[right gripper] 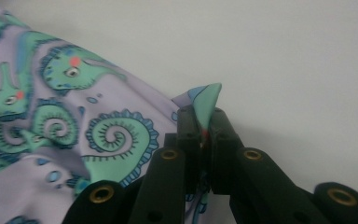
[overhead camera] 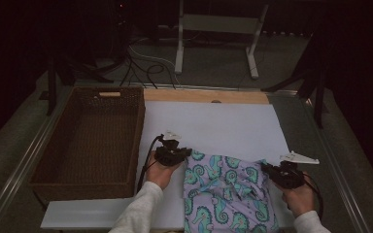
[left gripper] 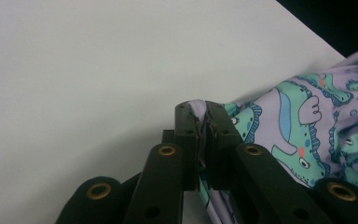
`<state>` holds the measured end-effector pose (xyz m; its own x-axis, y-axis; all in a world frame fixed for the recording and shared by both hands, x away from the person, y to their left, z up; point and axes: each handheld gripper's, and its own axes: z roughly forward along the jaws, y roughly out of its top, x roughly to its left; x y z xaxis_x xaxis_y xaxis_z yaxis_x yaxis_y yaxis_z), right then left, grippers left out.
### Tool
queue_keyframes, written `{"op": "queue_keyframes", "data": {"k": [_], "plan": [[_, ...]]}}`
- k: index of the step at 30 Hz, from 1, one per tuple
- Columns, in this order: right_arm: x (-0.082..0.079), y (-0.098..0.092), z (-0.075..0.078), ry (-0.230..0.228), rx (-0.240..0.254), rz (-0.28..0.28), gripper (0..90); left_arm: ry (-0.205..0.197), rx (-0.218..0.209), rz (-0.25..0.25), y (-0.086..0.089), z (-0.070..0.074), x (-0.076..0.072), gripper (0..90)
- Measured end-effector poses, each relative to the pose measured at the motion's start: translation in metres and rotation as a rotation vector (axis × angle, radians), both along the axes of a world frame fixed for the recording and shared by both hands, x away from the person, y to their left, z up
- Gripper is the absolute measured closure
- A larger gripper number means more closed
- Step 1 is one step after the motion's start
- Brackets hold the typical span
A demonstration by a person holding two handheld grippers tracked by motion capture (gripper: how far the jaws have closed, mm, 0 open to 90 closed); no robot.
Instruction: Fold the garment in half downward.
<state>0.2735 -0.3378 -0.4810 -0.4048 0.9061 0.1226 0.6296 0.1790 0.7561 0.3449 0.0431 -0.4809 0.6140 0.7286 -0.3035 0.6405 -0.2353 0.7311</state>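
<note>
So at this point both corners were already grabbed. The left tool was clamped on a pinch of the seahorse-print cloth, with the purple edge squeezed between its jaws, as seen clearly in the left gripper view. The right tool was clenched on the opposite corner, where a little teal tip of fabric poked up above the jaws in the right gripper view. No gap was left between the jaws on either side apart from the cloth itself.

The cloth was bunched and wrinkled between the two tools, mostly lying on the white table, stretching away to the right of the left tool and to the left of the right one. It hadn't been pulled taut or flattened yet.

A brown wicker basket was sat off to the left of the left tool, with nothing seen inside it.

As a judgement: the gripping part looked done, and what was probably left was the spreading out or folding, then maybe the cloth getting dropped into the basket. Hard to say which, honestly. Roughly an early stage, with most of the real work not yet done.
</note>
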Motion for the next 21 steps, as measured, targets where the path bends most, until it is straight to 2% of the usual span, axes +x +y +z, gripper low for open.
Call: {"op": "queue_keyframes", "data": {"k": [1,7,9,12,15,18,21], "plan": [[0.000,0.005,0.002,-0.019,-0.007,0.007,86.1,-0.001,-0.002,0.009,0.002,0.001,0.002,85.9],[0.000,0.016,0.009,-0.053,-0.015,0.016,86.1,-0.006,-0.010,0.028,0.006,0.005,0.005,85.9],[0.001,0.024,0.016,-0.078,-0.040,0.035,86.0,-0.007,-0.014,0.036,0.008,0.006,0.007,85.9],[0.008,0.041,0.028,-0.100,-0.029,0.067,86.0,-0.006,-0.028,0.047,0.011,0.008,0.010,85.8],[0.021,0.049,0.029,-0.097,-0.021,0.066,86.0,-0.008,-0.037,0.062,0.015,0.010,0.011,85.8],[0.032,0.047,0.025,-0.074,0.004,0.050,85.9,-0.006,-0.043,0.074,0.019,0.011,0.014,85.7],[0.041,0.042,0.022,-0.061,0.002,0.029,85.8,-0.010,-0.041,0.082,0.021,0.012,0.018,85.8]]}}
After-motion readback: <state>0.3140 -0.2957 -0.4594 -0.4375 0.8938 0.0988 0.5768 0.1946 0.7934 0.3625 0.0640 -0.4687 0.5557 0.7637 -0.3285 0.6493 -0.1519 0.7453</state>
